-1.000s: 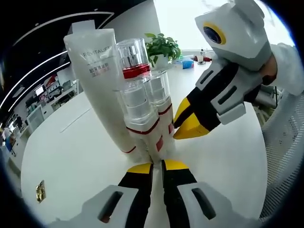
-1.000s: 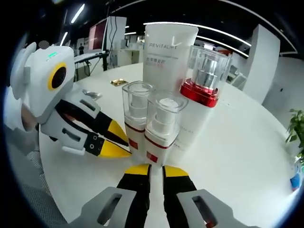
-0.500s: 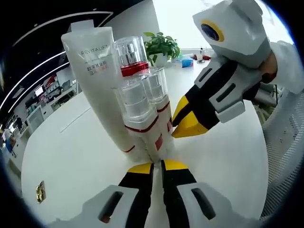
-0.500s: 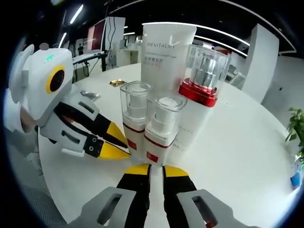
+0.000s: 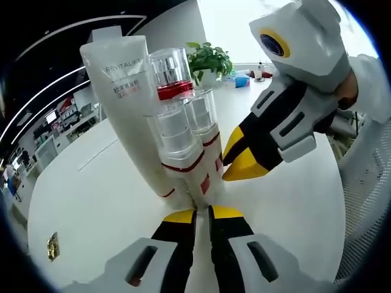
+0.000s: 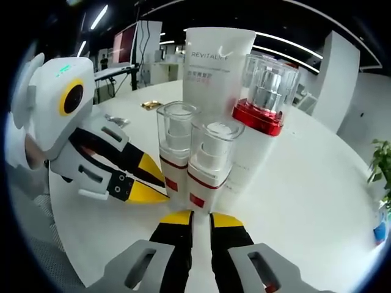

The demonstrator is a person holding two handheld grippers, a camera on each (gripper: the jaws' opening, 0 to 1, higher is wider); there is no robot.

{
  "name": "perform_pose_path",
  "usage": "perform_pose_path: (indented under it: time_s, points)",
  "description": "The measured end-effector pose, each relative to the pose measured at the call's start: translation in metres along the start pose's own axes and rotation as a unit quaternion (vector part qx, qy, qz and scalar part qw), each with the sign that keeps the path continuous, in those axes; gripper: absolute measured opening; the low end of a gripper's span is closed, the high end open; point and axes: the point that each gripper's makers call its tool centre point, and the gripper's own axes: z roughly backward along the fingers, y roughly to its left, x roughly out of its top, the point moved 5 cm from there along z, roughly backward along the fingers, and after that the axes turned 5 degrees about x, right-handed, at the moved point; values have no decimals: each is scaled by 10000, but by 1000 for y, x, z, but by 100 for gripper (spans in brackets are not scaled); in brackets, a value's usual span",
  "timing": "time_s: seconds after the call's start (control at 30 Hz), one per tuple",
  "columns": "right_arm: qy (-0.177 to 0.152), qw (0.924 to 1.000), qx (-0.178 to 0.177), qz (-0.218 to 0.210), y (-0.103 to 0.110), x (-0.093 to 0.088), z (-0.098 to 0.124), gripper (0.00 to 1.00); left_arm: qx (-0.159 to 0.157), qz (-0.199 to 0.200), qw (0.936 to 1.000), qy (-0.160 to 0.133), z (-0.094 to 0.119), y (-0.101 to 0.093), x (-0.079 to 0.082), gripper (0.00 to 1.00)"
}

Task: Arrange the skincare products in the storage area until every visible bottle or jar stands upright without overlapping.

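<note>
Three bottles [image 6: 208,165], one tube [image 6: 215,67] (all upright) on table [image 6: 317,183]

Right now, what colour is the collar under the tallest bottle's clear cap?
Red collar, clearest in the right gripper view.

You are working at a big white worktop [image 5: 91,189] with a round edge. In the left gripper view, a green plant [image 5: 209,60] in a white pot sits at the far side, with bright daylight behind it. A small gold thing [image 5: 52,246] lies on the worktop near you, to the left. A white wall [image 5: 171,27] stands behind. In the right gripper view, the room is dark up high, with long strip lights [image 6: 101,16] on the ceiling. A screen [image 6: 124,46] glows far off on the left. A white pillar [image 6: 333,67] stands far on the right.
</note>
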Motion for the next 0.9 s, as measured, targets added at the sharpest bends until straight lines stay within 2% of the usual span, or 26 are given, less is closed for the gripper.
perform_pose_path:
  time_s: [0.5,0.77,0.9]
  points:
    - [30,9999,8,160,0,2,2,8,59,-10,10000,-9,6,2,1,14]
    - [27,9998,-7,207,1,4,3,15,97,59,9999,-81,14,4,6,19]
    - [8,9998,-38,177,0,4,5,23,123,100,9998,-113,17,6,6,23]
